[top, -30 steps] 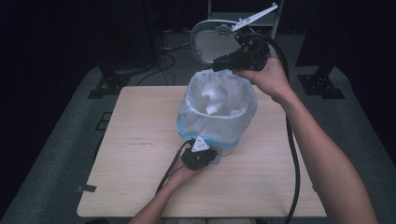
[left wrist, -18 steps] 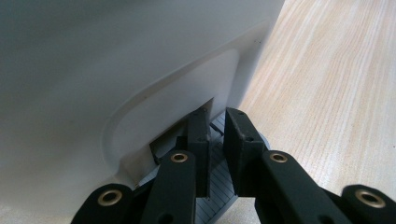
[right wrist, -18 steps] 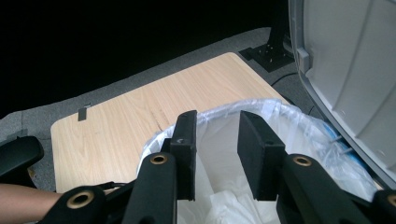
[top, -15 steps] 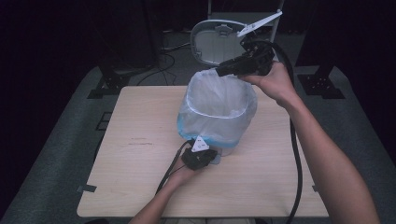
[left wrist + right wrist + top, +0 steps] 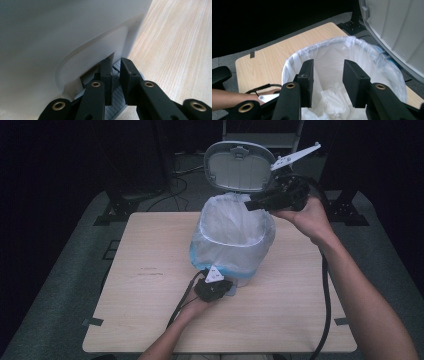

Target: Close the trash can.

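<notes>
High view shows my left hand-held gripper [image 5: 216,287] closed on the pedal [image 5: 115,100] of the lined bin [image 5: 232,242] mid-bench, lid [image 5: 239,166] up; my right hand-held gripper [image 5: 260,202] has just been opening, empty, over crumpled paper [image 5: 329,100] already inside.

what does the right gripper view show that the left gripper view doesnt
Right gripper view: the bag-lined bin's mouth with crumpled white paper inside, the raised lid, and the right claw open above the bag, its jaws just opening with nothing between them.
Left gripper view: the left claw shut, low at the bin's white base, over the ridged pedal.
Both: the wooden table.
</notes>
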`<move>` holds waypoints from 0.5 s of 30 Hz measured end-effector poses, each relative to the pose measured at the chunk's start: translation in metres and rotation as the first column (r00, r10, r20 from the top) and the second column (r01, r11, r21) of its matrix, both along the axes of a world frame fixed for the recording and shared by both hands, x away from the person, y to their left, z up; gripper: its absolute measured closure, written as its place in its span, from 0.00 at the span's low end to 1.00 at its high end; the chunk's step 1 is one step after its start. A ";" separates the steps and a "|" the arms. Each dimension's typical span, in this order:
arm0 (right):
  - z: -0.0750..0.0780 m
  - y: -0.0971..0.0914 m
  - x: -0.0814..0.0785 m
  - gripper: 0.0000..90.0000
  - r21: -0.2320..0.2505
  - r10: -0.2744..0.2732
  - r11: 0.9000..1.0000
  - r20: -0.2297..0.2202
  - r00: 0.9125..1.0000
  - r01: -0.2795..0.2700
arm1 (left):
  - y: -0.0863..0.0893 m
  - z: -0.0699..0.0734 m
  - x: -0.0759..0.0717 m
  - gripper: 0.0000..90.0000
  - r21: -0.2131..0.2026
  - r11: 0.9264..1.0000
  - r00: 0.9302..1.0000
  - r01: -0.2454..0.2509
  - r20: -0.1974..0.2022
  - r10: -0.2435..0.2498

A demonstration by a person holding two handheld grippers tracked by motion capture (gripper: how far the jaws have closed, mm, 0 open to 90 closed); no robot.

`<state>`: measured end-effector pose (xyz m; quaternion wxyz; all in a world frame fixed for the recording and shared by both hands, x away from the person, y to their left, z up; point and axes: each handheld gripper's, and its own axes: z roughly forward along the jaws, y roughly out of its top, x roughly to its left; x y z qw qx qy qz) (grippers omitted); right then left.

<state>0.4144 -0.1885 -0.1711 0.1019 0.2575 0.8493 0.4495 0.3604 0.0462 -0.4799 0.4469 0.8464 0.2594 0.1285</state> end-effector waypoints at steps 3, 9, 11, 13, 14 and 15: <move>-0.003 -0.010 -0.004 0.66 0.007 -0.015 1.000 0.000 1.000 0.015 | 0.000 0.000 0.000 0.90 -0.002 1.000 1.000 0.000 0.001 0.000; -0.010 -0.031 -0.011 0.62 0.029 -0.041 0.999 -0.001 0.999 0.041 | 0.000 0.000 0.000 0.90 -0.002 1.000 1.000 0.000 0.000 0.000; -0.012 -0.037 -0.013 0.60 0.031 -0.051 0.998 -0.004 0.999 0.051 | 0.000 0.000 0.000 0.90 -0.002 1.000 1.000 0.000 0.000 0.000; -0.014 -0.043 -0.015 0.58 0.038 -0.060 0.998 0.001 0.998 0.059 | 0.000 0.000 0.000 0.90 -0.002 1.000 1.000 0.000 0.000 0.000; -0.016 -0.048 -0.016 0.58 0.041 -0.066 0.997 0.003 0.998 0.066 | 0.000 0.000 0.000 0.90 -0.002 1.000 1.000 0.000 0.000 0.000; -0.017 -0.050 -0.017 0.58 0.045 -0.071 0.996 0.002 0.997 0.071 | 0.000 0.000 0.000 0.90 -0.002 1.000 1.000 0.000 0.000 0.000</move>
